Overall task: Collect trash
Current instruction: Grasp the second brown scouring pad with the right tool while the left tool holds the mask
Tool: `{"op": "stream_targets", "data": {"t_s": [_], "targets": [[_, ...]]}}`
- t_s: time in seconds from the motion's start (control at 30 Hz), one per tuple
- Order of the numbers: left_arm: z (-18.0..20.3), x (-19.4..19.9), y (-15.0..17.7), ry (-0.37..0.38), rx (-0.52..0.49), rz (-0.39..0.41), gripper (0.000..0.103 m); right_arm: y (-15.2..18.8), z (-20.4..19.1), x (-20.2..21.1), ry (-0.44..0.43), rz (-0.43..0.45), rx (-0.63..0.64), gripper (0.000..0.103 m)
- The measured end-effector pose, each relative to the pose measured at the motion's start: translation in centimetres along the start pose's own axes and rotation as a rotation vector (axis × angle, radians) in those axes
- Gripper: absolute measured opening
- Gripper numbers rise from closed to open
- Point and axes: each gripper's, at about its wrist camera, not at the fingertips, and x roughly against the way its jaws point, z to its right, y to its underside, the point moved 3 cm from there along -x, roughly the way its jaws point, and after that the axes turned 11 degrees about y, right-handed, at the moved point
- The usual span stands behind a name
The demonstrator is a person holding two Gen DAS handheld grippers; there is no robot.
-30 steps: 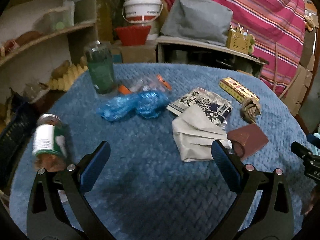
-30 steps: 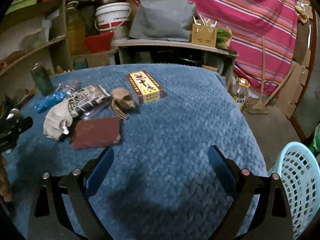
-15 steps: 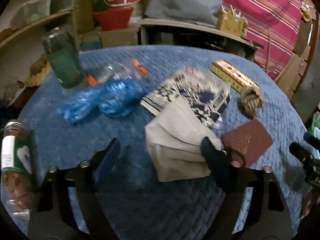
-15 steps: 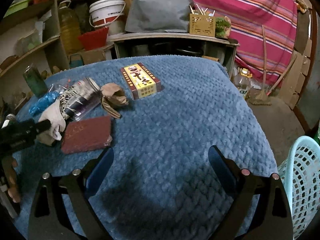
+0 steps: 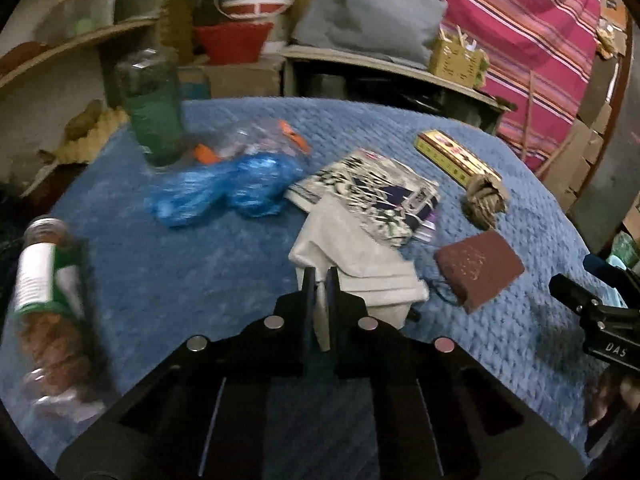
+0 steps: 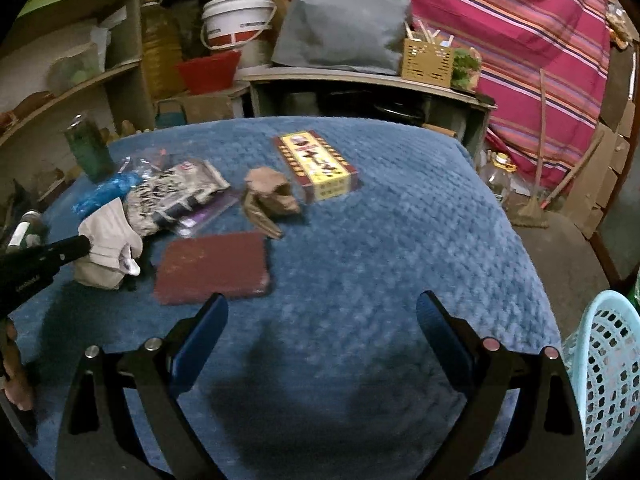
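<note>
The left gripper [image 5: 319, 280] has just been closing and is now pinched on a fold of the grey-white cloth [image 5: 360, 264], which lies on the blue blanket [image 5: 200, 280] with its far edge under the patterned packet [image 5: 376, 196]. The right gripper [image 6: 320, 312] hangs open over bare blanket, holding nothing; the light-blue basket [image 6: 604, 376] stands at its right, off the blanket's edge.

The grip catches only a thin fold near the cloth's edge — a quick lift could let it slip free. Because the packet overlaps the cloth, pulling may drag the packet along, or nudge the maroon pad [image 5: 478, 268] just beside it.

Little writing reads clearly: "DAS" on the right gripper's body, seen from the left wrist. The yellow box [image 6: 316, 164] bears bold characters, probably not Latin script, too blurred to make out.
</note>
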Motion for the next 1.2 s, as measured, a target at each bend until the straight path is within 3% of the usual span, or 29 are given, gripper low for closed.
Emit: {"op": "stream_targets", "data": {"t_s": [0.13, 0.3, 0.5, 0.83, 0.97, 1.03, 1.2], "targets": [[-1.2, 2.9, 0.5, -0.088, 0.004, 0.073, 0.004, -0.1, -1.9, 0.6, -0.029, 0.008, 0.027, 0.093], [-3.1, 3.3, 1.5, -0.125, 0.03, 0.069, 0.005, -0.2, -4.4, 0.3, -0.061, -0.013, 0.048, 0.093], [-4.9, 3.1, 1.6, -0.097, 0.097, 0.074, 0.004, -0.4, -6.9, -0.6, -0.044, -0.036, 0.104, 0.093], [-5.2, 2.8, 1.9, -0.089, 0.112, 0.073, 0.005, -0.9, -8.8, -3.6, -0.037, -0.138, 0.138, 0.093], [-5.1, 2.8, 1.9, -0.086, 0.116, 0.072, 0.005, -0.9, -8.8, -4.0, -0.039, -0.145, 0.133, 0.091], [-5.2, 2.8, 1.9, -0.082, 0.121, 0.071, 0.005, -0.8, -8.8, -4.0, -0.058, -0.151, 0.13, 0.084], [-5.1, 2.9, 1.9, -0.088, 0.116, 0.072, 0.005, -0.7, -8.5, -3.1, -0.085, -0.121, 0.127, 0.084]]}}
